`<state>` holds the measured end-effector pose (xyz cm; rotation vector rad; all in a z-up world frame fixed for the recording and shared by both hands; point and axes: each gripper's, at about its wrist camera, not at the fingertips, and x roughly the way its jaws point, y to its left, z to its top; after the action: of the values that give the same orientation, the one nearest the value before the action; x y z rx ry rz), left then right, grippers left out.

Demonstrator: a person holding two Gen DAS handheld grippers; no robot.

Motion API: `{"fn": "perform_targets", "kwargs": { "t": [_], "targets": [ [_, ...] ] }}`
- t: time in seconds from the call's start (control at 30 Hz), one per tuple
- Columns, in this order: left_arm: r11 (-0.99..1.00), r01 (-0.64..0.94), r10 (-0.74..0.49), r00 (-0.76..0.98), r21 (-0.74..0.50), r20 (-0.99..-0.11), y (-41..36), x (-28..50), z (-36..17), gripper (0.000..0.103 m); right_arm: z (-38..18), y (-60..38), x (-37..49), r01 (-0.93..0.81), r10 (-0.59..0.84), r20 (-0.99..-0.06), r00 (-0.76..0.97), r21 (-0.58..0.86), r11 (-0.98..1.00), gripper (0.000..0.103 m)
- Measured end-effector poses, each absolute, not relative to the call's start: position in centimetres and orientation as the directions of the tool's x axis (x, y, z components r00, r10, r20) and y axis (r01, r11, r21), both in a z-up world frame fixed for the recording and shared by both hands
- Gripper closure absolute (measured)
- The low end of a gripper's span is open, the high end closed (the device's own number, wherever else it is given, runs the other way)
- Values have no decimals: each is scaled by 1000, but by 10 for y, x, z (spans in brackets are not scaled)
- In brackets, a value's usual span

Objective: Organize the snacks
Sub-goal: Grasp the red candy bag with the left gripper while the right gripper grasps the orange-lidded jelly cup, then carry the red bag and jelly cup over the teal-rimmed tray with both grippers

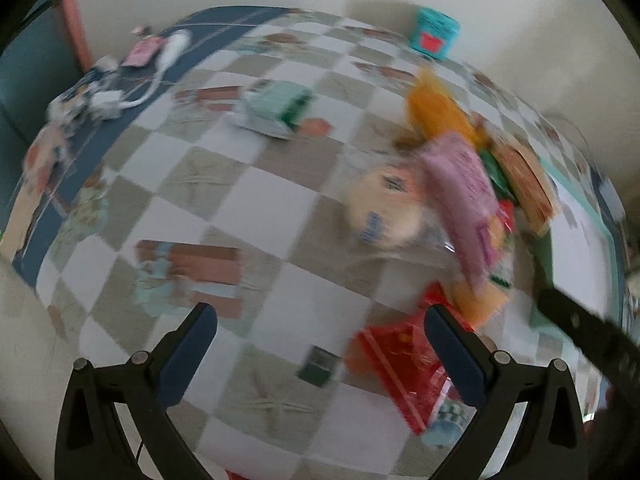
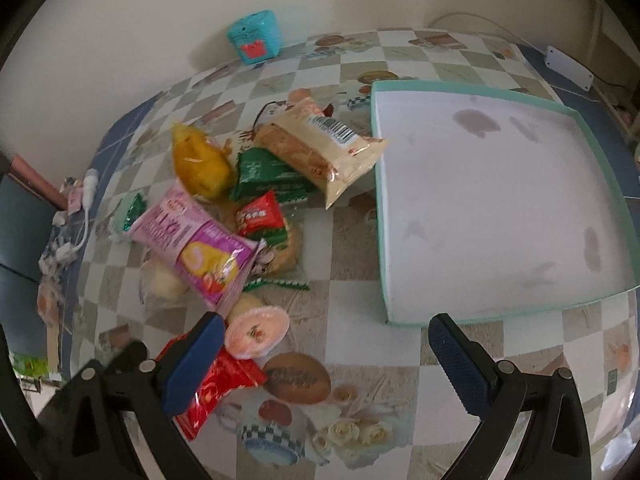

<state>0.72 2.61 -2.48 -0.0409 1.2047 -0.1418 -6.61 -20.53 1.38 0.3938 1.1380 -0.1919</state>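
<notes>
A pile of snack packets lies on the checked tablecloth: a pink packet (image 2: 192, 244), a yellow packet (image 2: 200, 162), a green packet (image 2: 266, 176), a beige cake packet (image 2: 320, 148), a small red packet (image 2: 260, 216), a jelly cup (image 2: 256, 332) and a red wrapper (image 2: 216, 392). To their right sits a shallow teal-rimmed box (image 2: 378, 200) with a white, empty floor. My right gripper (image 2: 324, 354) is open above the cloth, its left finger over the red wrapper. In the blurred left wrist view my left gripper (image 1: 320, 346) is open, left of the pink packet (image 1: 460, 184) and red wrapper (image 1: 400, 364).
A teal container (image 2: 256, 38) stands by the back wall. Cables and small items (image 2: 76, 216) lie at the table's left edge. A white device (image 2: 568, 66) sits at the back right. A mint-green packet (image 1: 276, 108) lies apart mid-table. A black strap (image 1: 592, 332) crosses the left wrist view.
</notes>
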Motion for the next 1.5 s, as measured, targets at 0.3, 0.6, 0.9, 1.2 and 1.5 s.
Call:
{"fn": "perform_targets", "kwargs": {
  "t": [0.3, 0.6, 0.9, 1.2, 1.5],
  "targets": [
    [967, 221, -190, 282, -129, -940, -5, 6, -35, 0, 9, -193, -47, 293, 106, -905, 413, 242, 925, 7],
    [961, 235, -199, 229, -145, -953, -12, 15, -46, 23, 0, -176, -39, 234, 143, -911, 387, 247, 940, 23],
    [986, 102, -157, 266, -134, -951, 19, 27, -45, 23, -18, -173, -33, 239, 172, -925, 337, 261, 935, 37],
    [981, -43, -172, 277, -191, -945, 62, 38, -49, 23, -29, -158, -27, 193, 192, -933, 305, 258, 947, 51],
    [981, -61, -160, 299, -187, -941, 56, 4, -37, 38, -27, -161, -34, 198, 211, -928, 307, 279, 939, 56]
  ]
}}
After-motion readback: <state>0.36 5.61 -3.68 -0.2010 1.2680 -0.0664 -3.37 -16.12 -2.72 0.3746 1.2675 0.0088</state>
